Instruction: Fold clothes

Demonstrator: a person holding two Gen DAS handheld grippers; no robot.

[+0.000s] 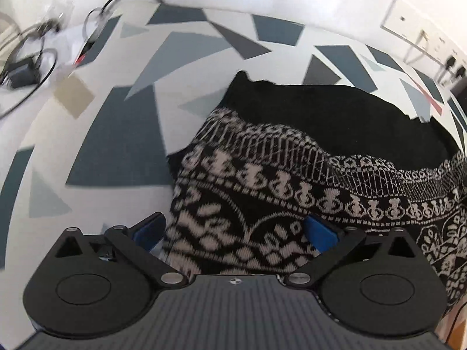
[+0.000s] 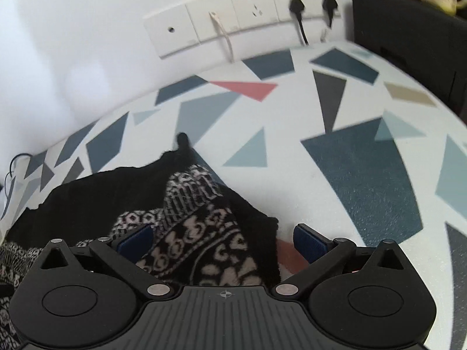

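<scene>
Both grippers stand with their blue pads spread wide, clamped on nothing. Left gripper (image 1: 235, 232) hangs low over the near-left end of the knitted garment (image 1: 292, 175); its left pad (image 1: 149, 230) sits over bare table just beside the cloth edge, and its right pad (image 1: 321, 233) lies over the black-and-white patterned knit. From there the garment runs toward 1 and 2 o'clock, its patterned bands giving way to a plain black part with a ragged far edge.

Right gripper (image 2: 224, 242) hovers over the garment's (image 2: 204, 233) near-right end, the left pad (image 2: 135, 240) above the pattern and the right pad (image 2: 310, 243) above the table, just off the black hem. Cloth bunches up between them and reaches toward 11 o'clock.

Beneath everything lies the table (image 2: 335, 116), white with blue, grey and red triangles. At 12 o'clock in the right view a wall socket strip (image 2: 233, 20) holds two black plugs. At 10 o'clock in the left view, blurred black cables (image 1: 32, 55) lie well apart from the garment.
</scene>
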